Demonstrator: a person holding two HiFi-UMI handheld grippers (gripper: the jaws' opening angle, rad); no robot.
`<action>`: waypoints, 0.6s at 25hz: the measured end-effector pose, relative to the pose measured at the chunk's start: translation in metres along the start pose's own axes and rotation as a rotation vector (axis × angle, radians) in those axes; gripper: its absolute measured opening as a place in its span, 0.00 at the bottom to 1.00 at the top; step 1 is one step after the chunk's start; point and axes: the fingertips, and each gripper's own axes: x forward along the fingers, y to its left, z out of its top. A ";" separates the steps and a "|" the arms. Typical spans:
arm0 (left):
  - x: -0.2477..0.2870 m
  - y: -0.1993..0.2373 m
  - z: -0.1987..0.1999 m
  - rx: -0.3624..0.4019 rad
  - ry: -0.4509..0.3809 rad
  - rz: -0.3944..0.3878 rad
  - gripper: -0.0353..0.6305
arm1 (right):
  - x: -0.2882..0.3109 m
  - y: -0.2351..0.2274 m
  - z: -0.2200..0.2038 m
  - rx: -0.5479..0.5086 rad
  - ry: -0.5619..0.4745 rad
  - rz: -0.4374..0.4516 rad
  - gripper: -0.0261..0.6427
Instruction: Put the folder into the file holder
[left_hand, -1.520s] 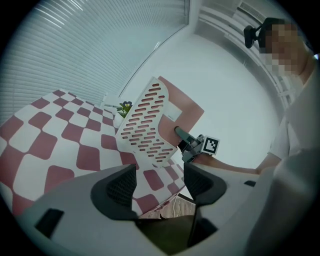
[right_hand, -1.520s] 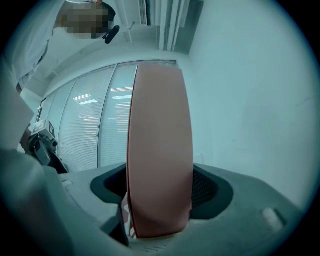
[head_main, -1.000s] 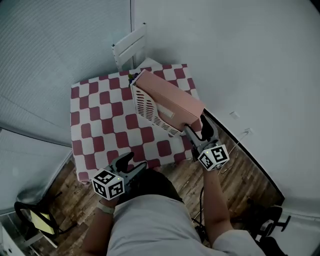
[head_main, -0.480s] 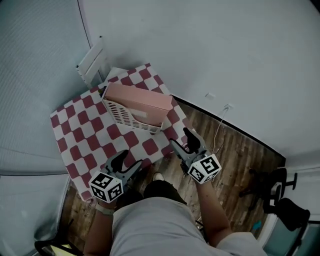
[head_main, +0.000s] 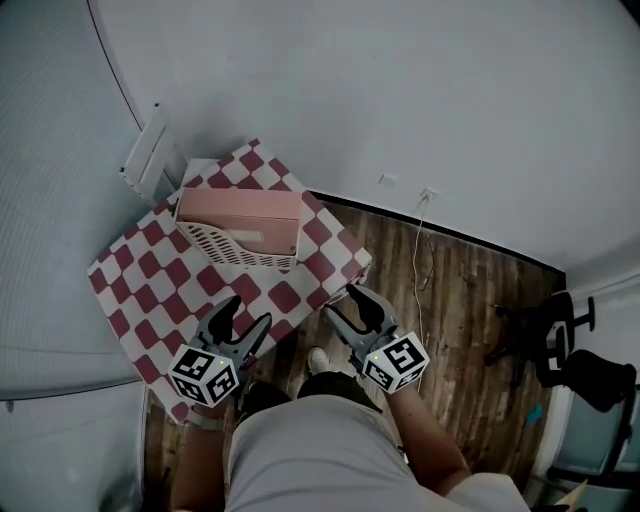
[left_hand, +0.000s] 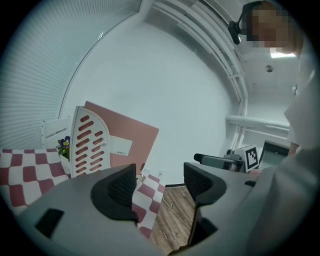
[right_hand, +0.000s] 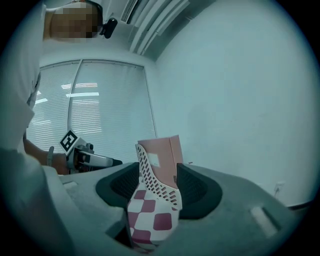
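Observation:
The pink folder stands inside the white slotted file holder on the red-and-white checked table. Both grippers hang back at the table's near edge, close to the person's body and well apart from the holder. My left gripper has a gap between its jaws and nothing in it. My right gripper is closing, with nothing between its pads. In the left gripper view the folder and holder rise beyond my jaws. In the right gripper view the holder shows far off through the gap.
A white slatted chair back leans at the table's far corner by the wall. A small flower sprig sits behind the holder. On the wooden floor a cable runs down from a wall socket, and a black office chair stands at the right.
My right gripper has come away from the folder's end and drawn back to the table's near edge, its jaws narrowing. The head view has pulled back, so the table looks smaller and farther.

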 end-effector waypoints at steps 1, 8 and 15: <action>0.000 -0.001 0.001 0.012 0.002 -0.004 0.49 | -0.003 0.002 0.000 0.000 0.000 -0.008 0.39; -0.006 -0.007 0.006 0.065 0.004 -0.011 0.49 | -0.019 0.016 0.005 -0.008 -0.003 -0.047 0.38; -0.008 -0.012 0.004 0.064 0.018 -0.033 0.49 | -0.027 0.020 0.002 0.022 -0.003 -0.086 0.38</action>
